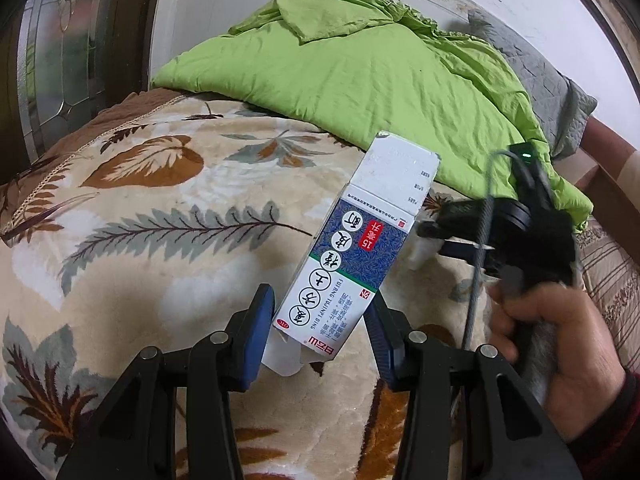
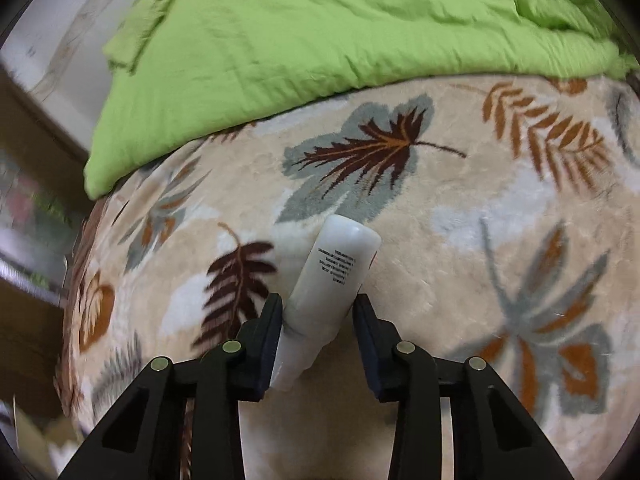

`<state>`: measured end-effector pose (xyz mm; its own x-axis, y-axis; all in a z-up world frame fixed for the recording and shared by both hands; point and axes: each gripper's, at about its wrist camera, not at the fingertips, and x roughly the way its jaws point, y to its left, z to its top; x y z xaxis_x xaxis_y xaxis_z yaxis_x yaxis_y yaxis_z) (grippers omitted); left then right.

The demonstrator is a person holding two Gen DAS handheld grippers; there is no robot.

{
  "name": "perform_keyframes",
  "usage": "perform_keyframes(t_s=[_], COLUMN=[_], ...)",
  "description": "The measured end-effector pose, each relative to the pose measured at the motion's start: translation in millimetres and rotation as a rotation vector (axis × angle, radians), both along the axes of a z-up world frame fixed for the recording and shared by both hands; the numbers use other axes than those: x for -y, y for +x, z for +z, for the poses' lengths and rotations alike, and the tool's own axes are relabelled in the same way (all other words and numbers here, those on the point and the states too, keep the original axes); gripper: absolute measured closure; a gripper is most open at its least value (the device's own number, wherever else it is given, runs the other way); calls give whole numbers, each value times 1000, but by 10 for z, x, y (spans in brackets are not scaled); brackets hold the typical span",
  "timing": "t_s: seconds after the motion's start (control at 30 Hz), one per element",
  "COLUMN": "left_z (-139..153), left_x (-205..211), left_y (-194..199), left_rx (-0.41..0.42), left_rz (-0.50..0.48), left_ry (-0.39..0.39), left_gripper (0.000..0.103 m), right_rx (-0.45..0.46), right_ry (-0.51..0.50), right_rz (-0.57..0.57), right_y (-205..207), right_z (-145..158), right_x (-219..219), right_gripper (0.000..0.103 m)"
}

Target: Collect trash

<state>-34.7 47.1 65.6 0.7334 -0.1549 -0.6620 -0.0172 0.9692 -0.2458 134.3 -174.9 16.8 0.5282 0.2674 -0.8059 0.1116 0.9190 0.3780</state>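
In the left wrist view my left gripper (image 1: 320, 312) is shut on a blue and white medicine box (image 1: 356, 248) with Chinese print, held tilted above the leaf-patterned blanket (image 1: 160, 220). The right gripper (image 1: 428, 236) shows at the right in a person's hand, holding something white. In the right wrist view my right gripper (image 2: 318, 316) is shut on a white plastic bottle (image 2: 336, 276) with small black print, above the same blanket (image 2: 460, 208).
A green quilt (image 1: 360, 68) lies bunched across the far side of the bed and also shows in the right wrist view (image 2: 320, 32). A grey pillow (image 1: 532, 76) lies behind it. A wooden and glass door (image 1: 60, 60) stands at the left.
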Motion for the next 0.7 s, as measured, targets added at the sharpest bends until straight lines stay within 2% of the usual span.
perform_keyframes(t_s=[0.17, 0.4, 0.53, 0.7], left_z=[-2, -7, 13, 34], left_x=[64, 177, 252, 318], left_y=[-12, -64, -101, -118], left_rx=[0, -9, 1, 15], left_rz=[-26, -59, -64, -71], left_ry=[14, 15, 22, 45], left_gripper=[59, 59, 59, 59], right_rx=[51, -6, -25, -17], right_ry=[-70, -60, -78, -113], right_rz=[102, 243, 288, 278], right_y=[-618, -1326, -1414, -1312], right_z=[168, 102, 77, 25], right_x=[103, 229, 209, 130], right_gripper=[64, 64, 64, 63])
